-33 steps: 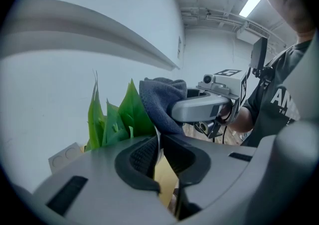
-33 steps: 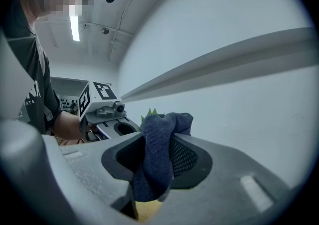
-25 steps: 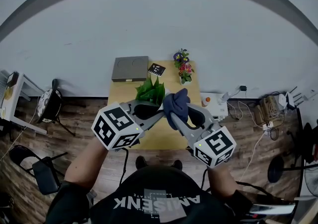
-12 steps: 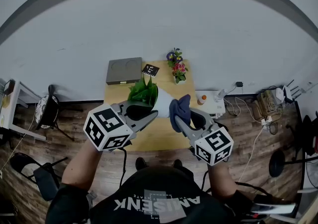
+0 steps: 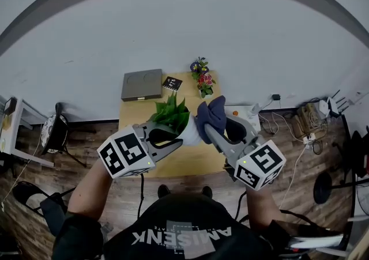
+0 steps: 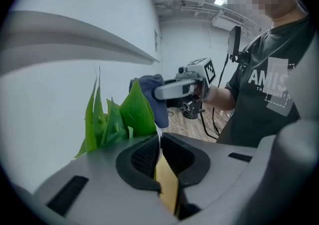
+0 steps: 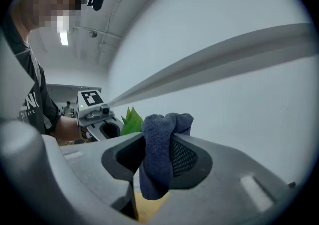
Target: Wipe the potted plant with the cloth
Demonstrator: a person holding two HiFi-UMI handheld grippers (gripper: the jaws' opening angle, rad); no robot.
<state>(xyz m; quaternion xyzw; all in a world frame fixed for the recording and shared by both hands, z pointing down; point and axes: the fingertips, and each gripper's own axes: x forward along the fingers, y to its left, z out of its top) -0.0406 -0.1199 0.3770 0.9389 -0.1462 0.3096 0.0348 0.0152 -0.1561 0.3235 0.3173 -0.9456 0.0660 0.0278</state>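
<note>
Where the jaws of the left gripper (image 6: 158,151) come nearly together, a thin white edge is pinched between the pads. Only the head view shows this to be the rim of the white pot (image 5: 189,131) of the potted plant (image 5: 172,112), held up over the table (image 5: 134,116). The right gripper (image 7: 157,155) has its jaws clamped on a bunched dark blue cloth (image 7: 158,141), which hangs out below the pads. In the head view the cloth sits just to the right of the pot and leaves; I cannot tell whether it touches them. Each gripper view catches the other gripper beyond the green leaves.

The table is pale yellow wood against a white wall (image 5: 230,34). It carries a flat grey box (image 5: 142,85), a small black booklet (image 5: 170,83) and a little vase of flowers (image 5: 202,77). A wood-plank floor (image 5: 86,149) surrounds it, with a black chair (image 5: 57,127) to the left and cables (image 5: 300,132) to the right. The person's dark shirt (image 6: 269,104) bears white lettering, of which "AMIS" is readable in the left gripper view.
</note>
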